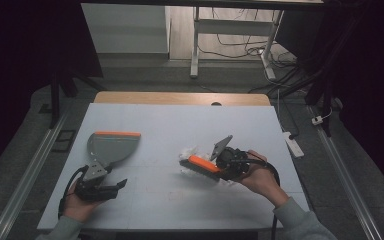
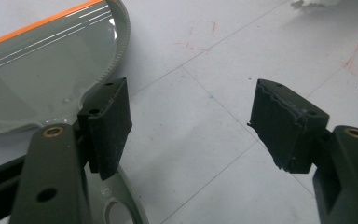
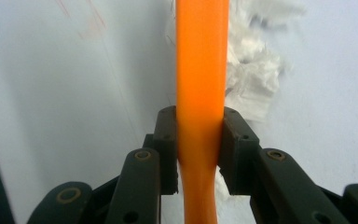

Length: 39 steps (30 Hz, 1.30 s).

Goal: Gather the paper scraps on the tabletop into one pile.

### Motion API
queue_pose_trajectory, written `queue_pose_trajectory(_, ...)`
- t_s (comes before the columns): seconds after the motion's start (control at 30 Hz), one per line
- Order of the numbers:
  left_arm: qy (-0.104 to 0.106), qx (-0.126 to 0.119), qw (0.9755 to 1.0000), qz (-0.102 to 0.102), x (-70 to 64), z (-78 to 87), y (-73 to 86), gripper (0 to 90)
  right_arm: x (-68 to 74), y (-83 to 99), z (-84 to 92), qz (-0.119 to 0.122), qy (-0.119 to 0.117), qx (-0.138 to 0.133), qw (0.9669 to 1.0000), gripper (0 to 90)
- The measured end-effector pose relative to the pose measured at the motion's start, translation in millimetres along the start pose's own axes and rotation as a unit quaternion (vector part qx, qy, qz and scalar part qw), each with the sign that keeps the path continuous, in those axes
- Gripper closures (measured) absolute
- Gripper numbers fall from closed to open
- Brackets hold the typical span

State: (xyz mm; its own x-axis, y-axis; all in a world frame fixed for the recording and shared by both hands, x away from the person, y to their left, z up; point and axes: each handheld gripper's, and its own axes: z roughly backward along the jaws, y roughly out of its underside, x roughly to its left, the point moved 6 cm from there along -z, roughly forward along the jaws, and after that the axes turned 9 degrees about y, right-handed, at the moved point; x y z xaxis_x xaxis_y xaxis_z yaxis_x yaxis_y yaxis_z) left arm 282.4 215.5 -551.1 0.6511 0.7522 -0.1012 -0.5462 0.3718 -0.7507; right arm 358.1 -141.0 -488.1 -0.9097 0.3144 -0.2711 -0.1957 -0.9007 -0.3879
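Orange plastic, the handle of a brush (image 1: pixel 203 165), is clamped between the jaws of the right gripper (image 3: pixel 199 144); in the right gripper view the handle runs straight up toward twelve o'clock, pinched on both sides. On the table (image 1: pixel 180 125), the brush lies low with its head pointing toward ten o'clock from the right hand (image 1: pixel 260 175), and white paper scraps (image 1: pixel 190 152) sit touching it, at about eleven o'clock from the head, with more scraps beside the handle toward three o'clock in the right gripper view.

Well apart, at nine o'clock from the brush, a grey dustpan (image 1: pixel 111 146) with an orange lip rests flat, its lip at the far edge. The left gripper (image 1: pixel 121 184) hovers at six o'clock from the pan; its jaws stand apart with nothing between them, and in the left gripper view one pad (image 2: pixel 107 126) sits just beside the pan's handle without gripping it.

This looks like the sweeping step: brush in hand and set against the scraps, pan not yet held. Next, I judge, the left jaws need to close on the pan's handle and bring the pan round so its lip faces the scraps, so the brush can push them toward nine o'clock into it. Light scraps may scatter, so short, low strokes would suit.
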Motion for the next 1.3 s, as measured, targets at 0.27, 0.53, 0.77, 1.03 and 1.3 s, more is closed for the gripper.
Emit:
queue_pose_trajectory(0.27, -0.001, -0.001, 1.0, -0.002, -1.7, 0.9, -1.2, 29.6, -11.6, 17.4, 40.6, -0.116, 0.025, -0.05, 0.9918, 70.8)
queue_pose_trajectory(0.53, 0.005, 0.001, 1.0, -0.009, -3.3, -1.4, -2.0, 29.5, -24.0, 51.0, 56.5, -0.192, 0.048, -0.023, 0.9799, 70.8)
queue_pose_trajectory(0.77, 0.005, 0.002, 0.9999, -0.011, -4.9, -2.1, -2.9, 29.5, -25.0, 31.0, 37.9, -0.191, 0.023, -0.024, 0.981, 70.7)
queue_pose_trajectory(1.03, 0.007, -0.001, 0.9999, -0.009, -3.2, 0.1, -1.0, 29.6, -35.5, 45.3, 31.4, -0.232, 0.045, 0.026, 0.9714, 70.8)
queue_pose_trajectory(1.3, 0.016, -0.004, 0.9996, -0.021, -7.1, -0.9, -3.9, 29.6, -36.7, 98.0, 37.1, -0.321, 0.064, 0.107, 0.9389, 70.8)
